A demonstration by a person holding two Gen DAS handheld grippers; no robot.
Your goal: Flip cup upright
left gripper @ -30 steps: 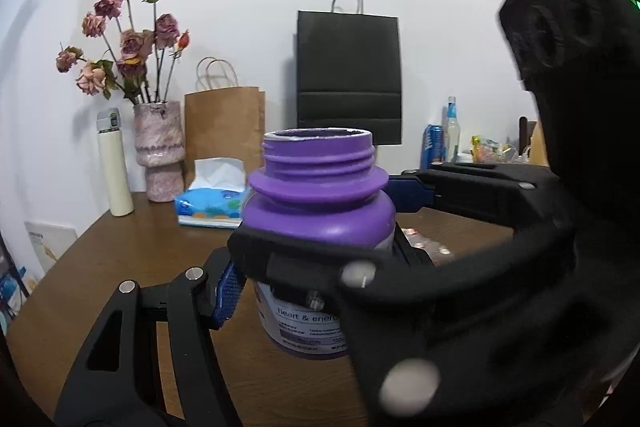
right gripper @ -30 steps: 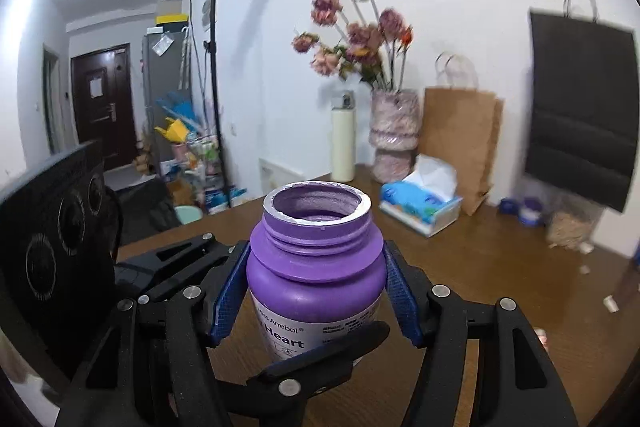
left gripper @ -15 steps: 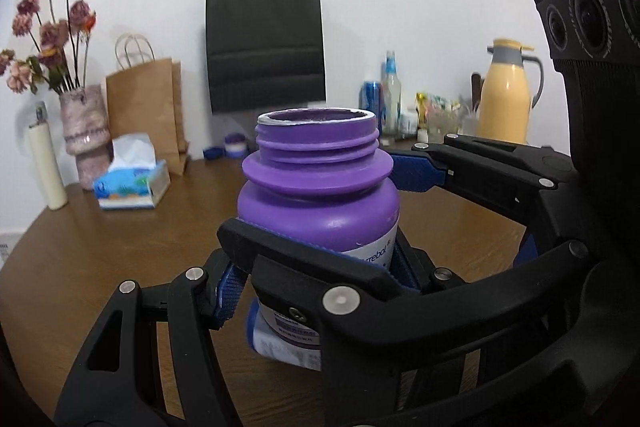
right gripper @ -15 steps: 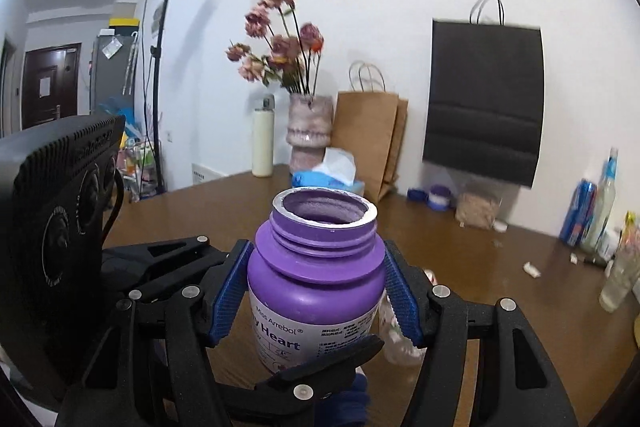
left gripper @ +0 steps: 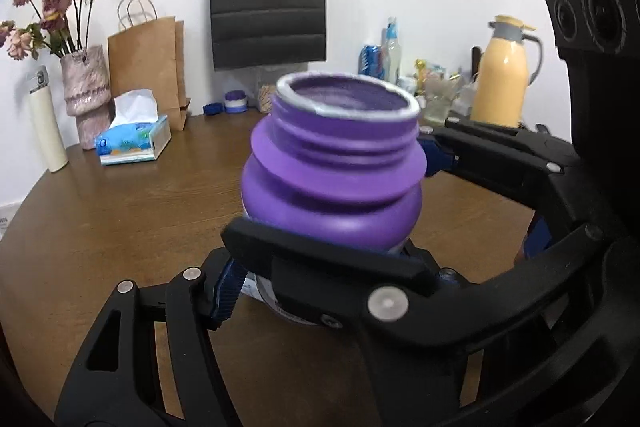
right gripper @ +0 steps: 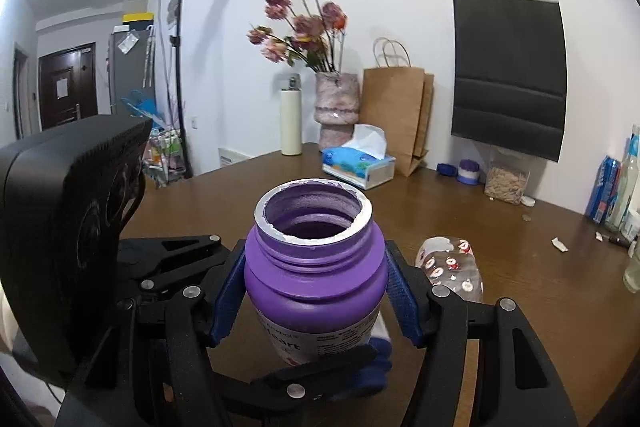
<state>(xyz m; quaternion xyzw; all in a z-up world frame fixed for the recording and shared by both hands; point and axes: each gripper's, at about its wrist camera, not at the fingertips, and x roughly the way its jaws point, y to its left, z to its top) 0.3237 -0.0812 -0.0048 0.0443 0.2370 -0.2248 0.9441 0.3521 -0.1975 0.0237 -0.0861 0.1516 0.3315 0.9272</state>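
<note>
The cup is a purple open-mouthed jar [left gripper: 332, 183] with a white label. It is upright, mouth up, above the brown table, and also shows in the right wrist view [right gripper: 316, 267]. Both grippers close on it from different sides. My left gripper [left gripper: 332, 227] is shut on its body; one blue pad shows at the lower left [left gripper: 226, 291]. My right gripper [right gripper: 316, 291] is shut on it too, with blue pads [right gripper: 230, 299] pressed against both sides. The right gripper's finger crosses in front of the jar in the left wrist view [left gripper: 320, 263]. The jar's base is hidden.
A clear patterned cup [right gripper: 452, 267] lies on its side on the table just right of the jar. At the back stand a tissue box [left gripper: 134, 143], flower vase [left gripper: 86, 95], white flask [left gripper: 46, 123], paper bags [left gripper: 148, 63], bottles and a yellow kettle [left gripper: 504, 71].
Both grippers have carried the jar lower and turned; the views now look down more onto the table. The jar stays upright and gripped by both.
</note>
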